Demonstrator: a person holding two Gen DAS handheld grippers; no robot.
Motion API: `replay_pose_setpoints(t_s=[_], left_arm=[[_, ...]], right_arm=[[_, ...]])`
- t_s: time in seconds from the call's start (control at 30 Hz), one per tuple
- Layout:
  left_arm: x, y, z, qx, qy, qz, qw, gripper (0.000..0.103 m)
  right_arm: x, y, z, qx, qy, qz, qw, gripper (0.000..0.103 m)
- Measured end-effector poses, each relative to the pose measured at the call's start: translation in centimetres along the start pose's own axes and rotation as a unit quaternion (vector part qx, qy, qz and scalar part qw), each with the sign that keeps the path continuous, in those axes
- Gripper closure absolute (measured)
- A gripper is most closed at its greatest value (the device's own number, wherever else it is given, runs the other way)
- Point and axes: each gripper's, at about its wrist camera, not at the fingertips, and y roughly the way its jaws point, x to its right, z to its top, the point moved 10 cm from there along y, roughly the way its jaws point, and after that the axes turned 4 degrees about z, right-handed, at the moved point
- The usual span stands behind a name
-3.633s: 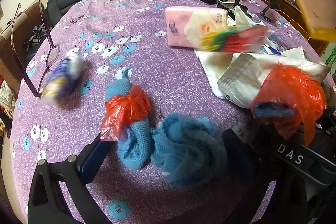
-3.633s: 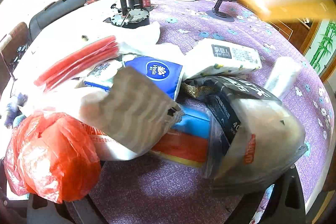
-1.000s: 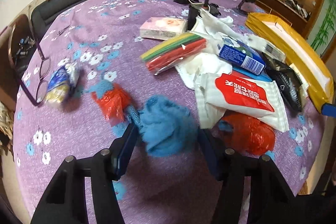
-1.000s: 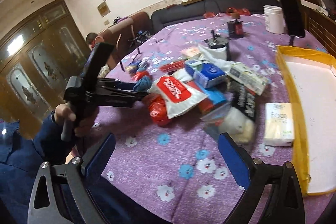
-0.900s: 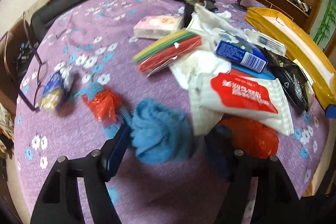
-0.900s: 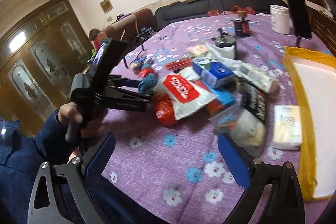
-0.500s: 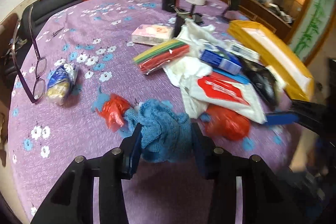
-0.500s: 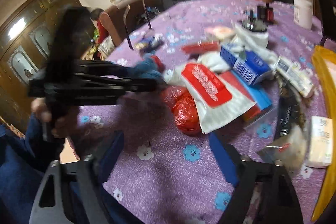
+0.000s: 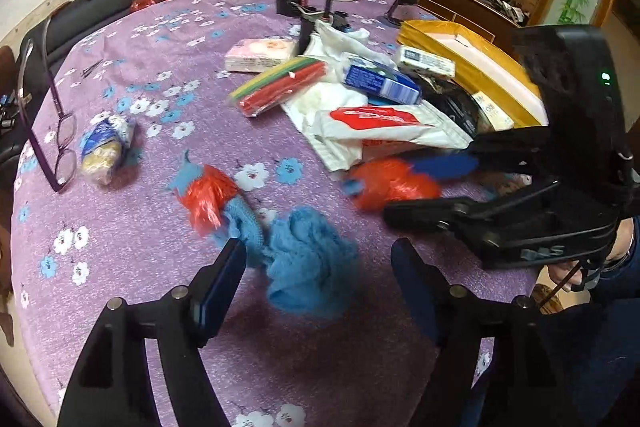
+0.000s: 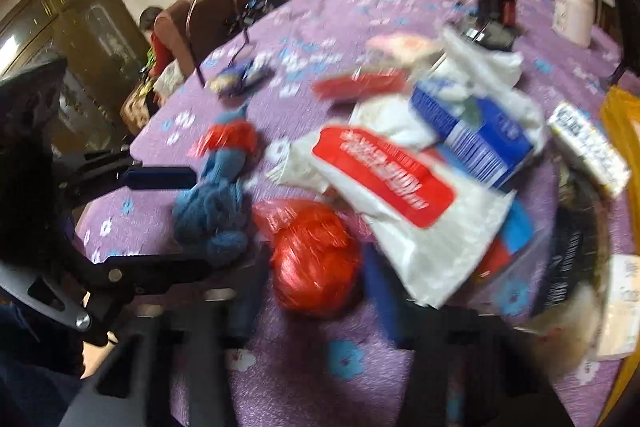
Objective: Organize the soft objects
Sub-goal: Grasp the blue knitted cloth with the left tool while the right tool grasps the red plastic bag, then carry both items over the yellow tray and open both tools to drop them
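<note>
A crumpled blue knitted cloth (image 9: 310, 273) lies on the purple flowered tablecloth between the open jaws of my left gripper (image 9: 316, 287); I cannot tell whether they touch it. It joins a blue knit piece wrapped in red plastic (image 9: 208, 195). A red plastic bundle (image 10: 316, 263) lies between the open jaws of my right gripper (image 10: 308, 303), which also shows in the left wrist view (image 9: 424, 195). The blue cloth (image 10: 212, 215) and my left gripper (image 10: 188, 223) show in the right wrist view.
A pile of packets lies beyond: a white and red wipes pack (image 9: 380, 129), a blue tissue pack (image 9: 380, 83), a pink tissue pack (image 9: 260, 53), coloured strips (image 9: 280, 87). A yellow tray (image 9: 472, 67) is at right. Glasses (image 9: 60, 131) and a snack bag (image 9: 104, 147) lie left.
My left gripper's jaws have widened around the blue cloth. My right gripper has swung in low and close around the red bundle.
</note>
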Motion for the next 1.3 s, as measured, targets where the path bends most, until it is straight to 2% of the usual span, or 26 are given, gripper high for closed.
replay_pose_setpoints(t_s=[0.07, 0.1, 0.13, 0.2, 0.23, 0.33, 0.47, 0.7, 0.83, 0.97, 1.2, 1.3], left_arm=[[0.7, -0.1, 0.0, 0.009, 0.016, 0.003, 0.9998, 0.03], [1.0, 0.1, -0.1, 0.01, 0.025, 0.009, 0.9996, 0.038], [1.2, 0.4, -0.3, 0.004, 0.029, 0.013, 0.9995, 0.05], [1.1, 1.1, -0.4, -0.003, 0.031, 0.032, 0.999, 0.06], [0.8, 1.4, -0.5, -0.004, 0.029, 0.042, 0.9987, 0.064], [0.5, 1.4, -0.1, 0.0, 0.012, 0.04, 0.9991, 0.067], [1.1, 0.6, 0.6, 0.013, 0.012, 0.032, 0.9993, 0.068], [3.1, -1.8, 3.2, 0.046, 0.007, -0.014, 0.9988, 0.068], [5.6, -2.1, 5.4, 0.055, 0.005, -0.042, 0.9976, 0.068], [8.5, -1.2, 7.4, 0.045, 0.012, -0.06, 0.9971, 0.068], [14.4, 0.5, 10.7, 0.034, 0.043, -0.079, 0.9954, 0.068], [17.2, 1.3, 12.3, 0.033, 0.057, -0.083, 0.9943, 0.068]], right_arm=[[-0.5, -0.3, -0.3, 0.01, -0.01, 0.001, 1.0, 0.061], [-0.8, -0.5, -0.5, 0.01, -0.01, 0.009, 1.0, 0.061], [-1.1, -0.9, -0.7, 0.014, -0.01, 0.014, 1.0, 0.061], [-1.3, -1.6, -1.1, 0.022, -0.013, 0.012, 1.0, 0.061], [-1.4, -1.9, -1.2, 0.025, -0.011, 0.013, 1.0, 0.061], [-1.6, -3.3, -1.2, 0.045, 0.001, 0.031, 0.999, 0.061], [-1.9, -5.0, -1.2, 0.067, 0.007, 0.05, 0.996, 0.061], [-1.3, -10.2, -0.4, 0.14, 0.022, 0.079, 0.987, 0.061], [1.2, -13.3, -0.3, 0.181, 0.051, 0.064, 0.98, 0.061], [4.7, -16.4, -0.8, 0.217, 0.09, 0.039, 0.971, 0.061], [10.9, -21.7, -2.4, 0.255, 0.138, -0.017, 0.957, 0.061], [13.2, -24.1, -2.8, 0.268, 0.151, -0.029, 0.951, 0.061]])
